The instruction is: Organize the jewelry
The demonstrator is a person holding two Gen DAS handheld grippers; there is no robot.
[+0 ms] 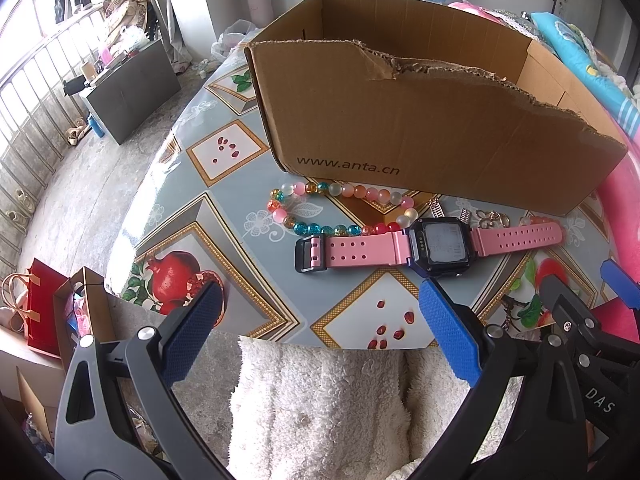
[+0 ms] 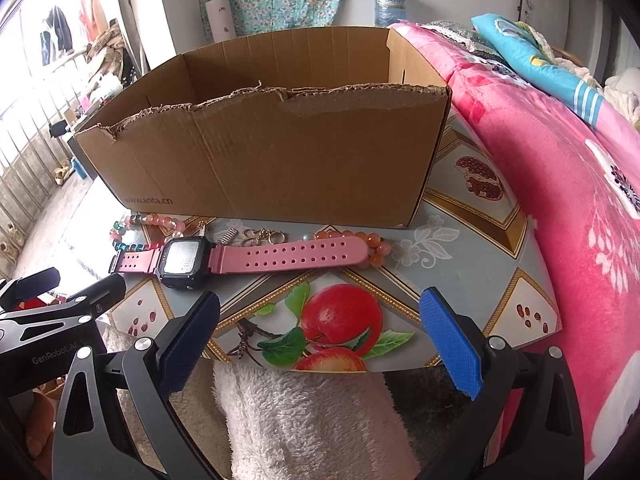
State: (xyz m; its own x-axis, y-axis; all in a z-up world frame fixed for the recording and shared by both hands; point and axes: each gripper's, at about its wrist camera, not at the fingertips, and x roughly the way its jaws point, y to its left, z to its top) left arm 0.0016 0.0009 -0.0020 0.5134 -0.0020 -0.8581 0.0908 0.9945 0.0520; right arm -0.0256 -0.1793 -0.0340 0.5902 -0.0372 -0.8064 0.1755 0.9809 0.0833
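Blue-padded and spread wide, the left tool (image 1: 320, 312) hangs empty over the near edge of the worktop (image 1: 240, 208), with white fleece below it; the right tool (image 2: 320, 320) stands the same way, spread and holding nothing, just to its right, where its fingers (image 1: 560, 296) show at the edge of the left view.

Just past both tools lies the pink watch (image 1: 432, 246), flat on the patterned cloth, its long axis running side to side across the line of approach. Its dark face sits almost straight ahead of the left tool's right finger (image 1: 444, 328), so the left tool looks the nearer to the body. From the right wrist the face (image 2: 184, 258) lies ahead and to the left, while the long holed strap (image 2: 296, 258) stretches across the middle of that view. A grip across the strap's narrow width would need no turn of the wrist.

Behind the watch, touching or nearly so, curls a multicoloured bead bracelet (image 1: 320, 192) on the left; small gold-toned charms (image 2: 260, 236) and an orange bead string (image 2: 376, 248) lie on the right.

Farthest stands the open cardboard box (image 1: 420, 128) with its torn front wall, probably the place for the jewellery. Whether anything lies inside is hidden.
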